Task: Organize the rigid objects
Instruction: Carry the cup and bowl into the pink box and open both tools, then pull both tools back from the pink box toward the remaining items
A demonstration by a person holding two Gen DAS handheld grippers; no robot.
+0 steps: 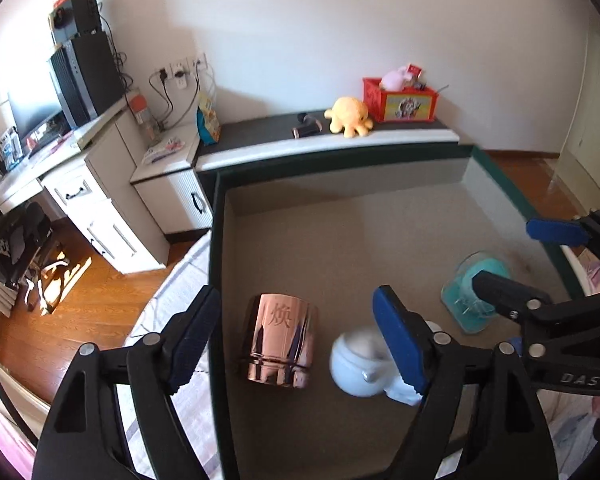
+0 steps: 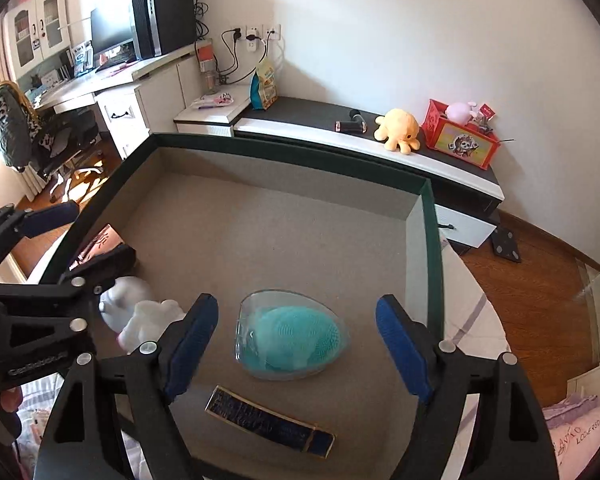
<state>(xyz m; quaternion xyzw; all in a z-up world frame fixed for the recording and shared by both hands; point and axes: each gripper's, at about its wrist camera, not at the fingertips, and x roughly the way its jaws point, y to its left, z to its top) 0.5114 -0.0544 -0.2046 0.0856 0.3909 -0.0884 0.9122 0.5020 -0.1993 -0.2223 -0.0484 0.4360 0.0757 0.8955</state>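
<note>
Yellow plush octopus (image 1: 349, 116) beside red box (image 1: 400, 100), perhaps toy-filled, on bench (image 1: 260, 136).

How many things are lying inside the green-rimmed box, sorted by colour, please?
Rose gold: 1, the metal cup
White: 1, the small figurine
Teal: 1, the brush in a clear case
Dark blue: 1, the flat bar
Total: 4
</note>
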